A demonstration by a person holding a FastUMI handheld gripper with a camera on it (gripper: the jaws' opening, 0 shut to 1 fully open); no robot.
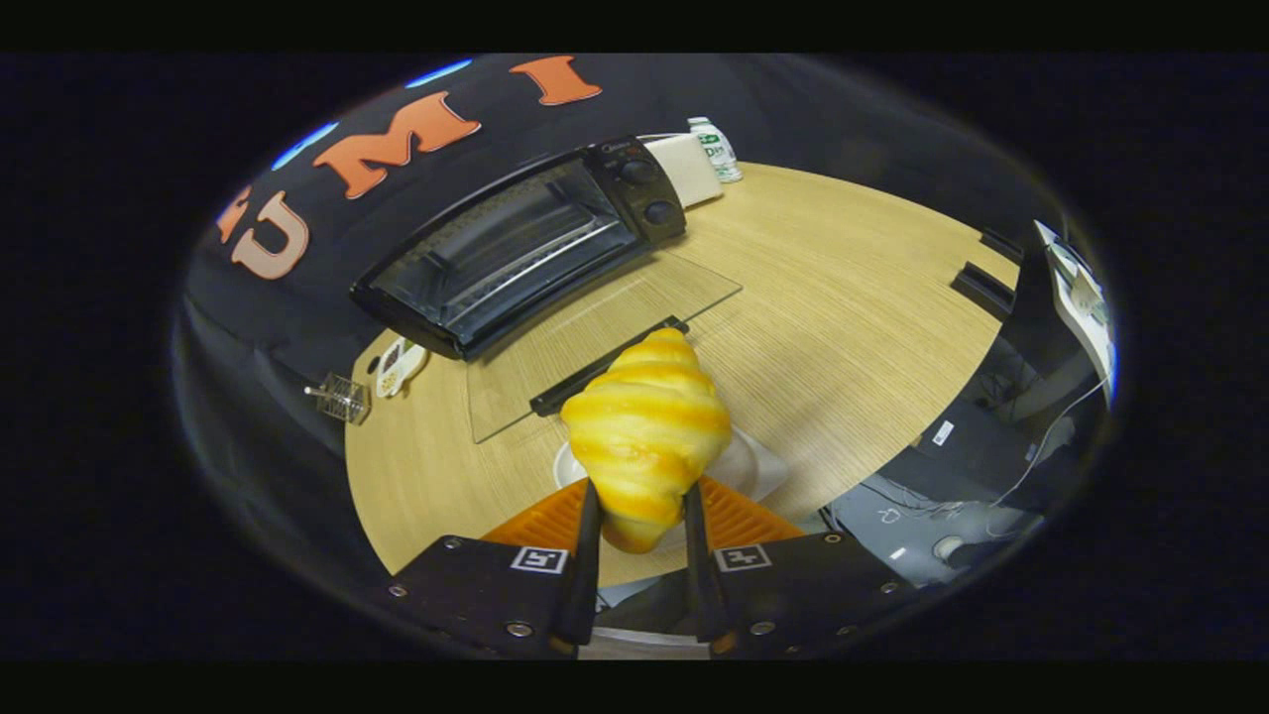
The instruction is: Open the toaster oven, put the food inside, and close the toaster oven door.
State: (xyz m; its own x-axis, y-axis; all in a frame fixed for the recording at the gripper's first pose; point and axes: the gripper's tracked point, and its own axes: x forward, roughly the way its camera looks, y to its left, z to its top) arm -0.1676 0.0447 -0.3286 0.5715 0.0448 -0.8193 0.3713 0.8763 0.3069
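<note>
Croissant up in the air now, pinched by its lower end between the two fingers of the gripper, the jaws drawn in to about the width of that narrow tip, one finger pressing on each side. Gripping the tapered end makes sense: the fat middle would need a far wider opening, and this way the bulk of the pastry sticks out ahead of the fingers, ready to go in first. Just beneath it sits a white plate, and the croissant looks clear of it rather than resting on it.

Beyond the fingers, the toaster oven stands at the far side of the wooden table with its glass door dropped flat towards us, handle at the near edge. That open door leaves the dark cavity and its wire rack exposed, so I'd say the opening step is done and the loading step is in hand. The door lies between pastry and cavity, so the carry will likely have to pass over it.

Off past the oven, a bottle stands well out of the way.
</note>
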